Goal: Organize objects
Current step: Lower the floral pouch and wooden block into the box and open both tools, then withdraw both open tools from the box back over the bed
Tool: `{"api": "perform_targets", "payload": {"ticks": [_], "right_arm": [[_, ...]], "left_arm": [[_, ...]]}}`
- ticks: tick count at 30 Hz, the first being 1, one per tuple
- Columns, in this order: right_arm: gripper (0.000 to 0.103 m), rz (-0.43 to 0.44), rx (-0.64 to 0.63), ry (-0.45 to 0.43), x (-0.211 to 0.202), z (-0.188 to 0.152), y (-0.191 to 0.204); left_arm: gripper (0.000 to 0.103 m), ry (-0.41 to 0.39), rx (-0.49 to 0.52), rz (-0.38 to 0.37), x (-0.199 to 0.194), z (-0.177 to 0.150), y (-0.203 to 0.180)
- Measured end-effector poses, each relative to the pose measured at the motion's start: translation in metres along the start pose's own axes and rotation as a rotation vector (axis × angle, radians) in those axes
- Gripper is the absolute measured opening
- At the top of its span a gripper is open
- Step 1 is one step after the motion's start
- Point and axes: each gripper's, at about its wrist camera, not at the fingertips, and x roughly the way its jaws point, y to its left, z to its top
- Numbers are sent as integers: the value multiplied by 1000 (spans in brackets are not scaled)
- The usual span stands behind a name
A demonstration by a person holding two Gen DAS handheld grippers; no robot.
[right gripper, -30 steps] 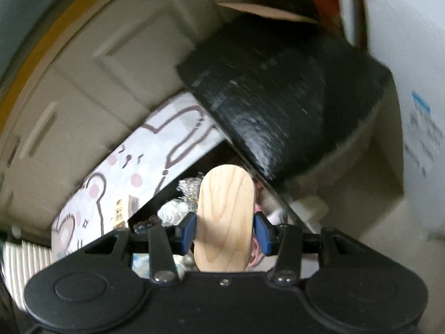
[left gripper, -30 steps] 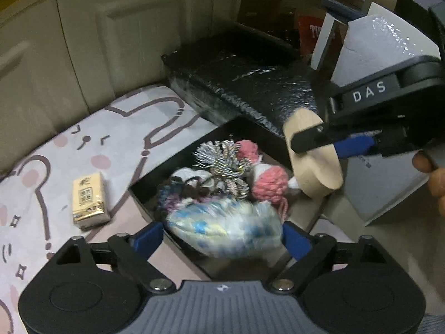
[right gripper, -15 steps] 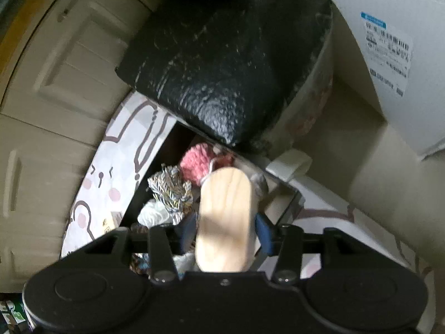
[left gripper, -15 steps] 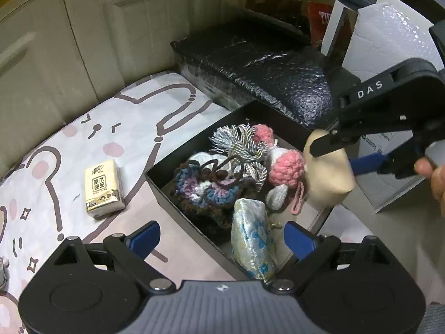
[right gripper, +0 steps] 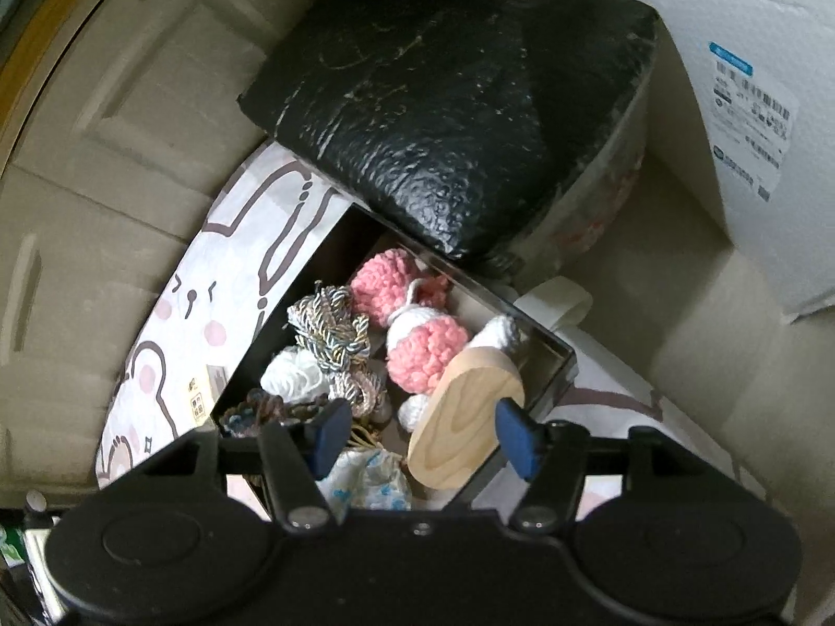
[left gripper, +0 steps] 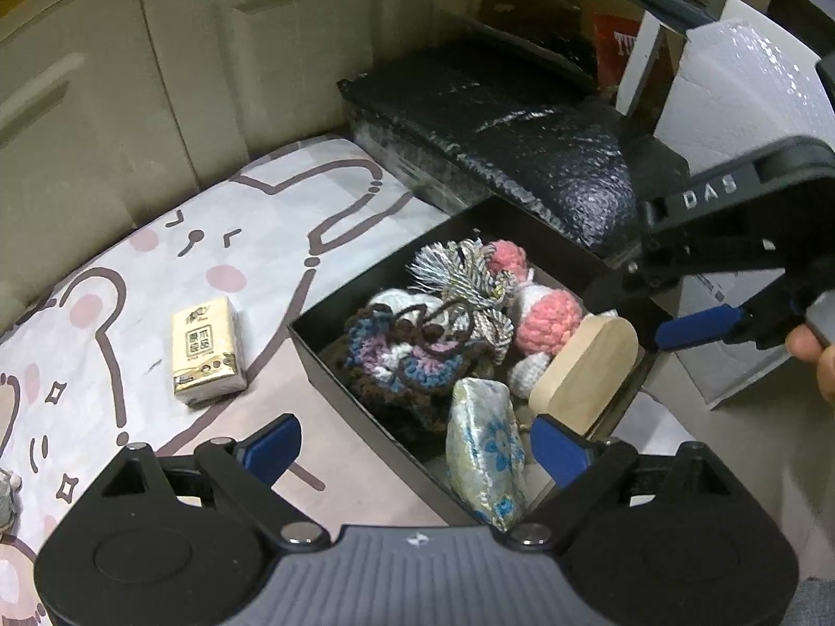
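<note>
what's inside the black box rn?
In the black rectangular box: oval wooden block leaning at the right wall, pink-white crochet toy, grey tassel cord, dark crochet pouch, blue-floral fabric pouch. Box floor mostly covered.

Left gripper [left gripper: 412, 443] spread wide and empty, right gripper [right gripper: 422, 433] tilted downward, jaws just opened, gripping nothing

Your box [left gripper: 334, 360] sits on the surface [left gripper: 250, 240] — yarn toys [left gripper: 548, 321], a pouch [left gripper: 485, 448] and a wooden block [left gripper: 584, 370] inside; the tissue pack [left gripper: 209, 349] lies to its left.
</note>
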Motion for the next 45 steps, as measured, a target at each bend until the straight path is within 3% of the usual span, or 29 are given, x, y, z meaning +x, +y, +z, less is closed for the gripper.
{"api": "perform_targets", "payload": {"ticks": [7, 11, 17, 24, 38, 41, 43, 45], "right_arm": [[30, -37, -234, -108, 3, 2, 18], [23, -69, -372, -98, 17, 0, 27], [22, -189, -472, -3, 36, -6, 26], [22, -181, -478, 18, 36, -7, 21], [30, -56, -515, -134, -10, -10, 34], [36, -40, -535, -181, -19, -11, 36], [50, -41, -557, -216, -22, -13, 37], [55, -49, -577, -239, -22, -15, 37]], "left_arm": [[81, 27, -7, 20, -1, -1, 9], [80, 52, 11, 51, 6, -3, 11], [81, 75, 36, 101, 18, -5, 15], [80, 73, 19, 90, 21, -3, 17], [81, -42, -86, 51, -14, 4, 25], [82, -65, -110, 50, -21, 4, 27], [82, -80, -132, 59, -25, 5, 30], [87, -94, -155, 75, -29, 4, 33]]}}
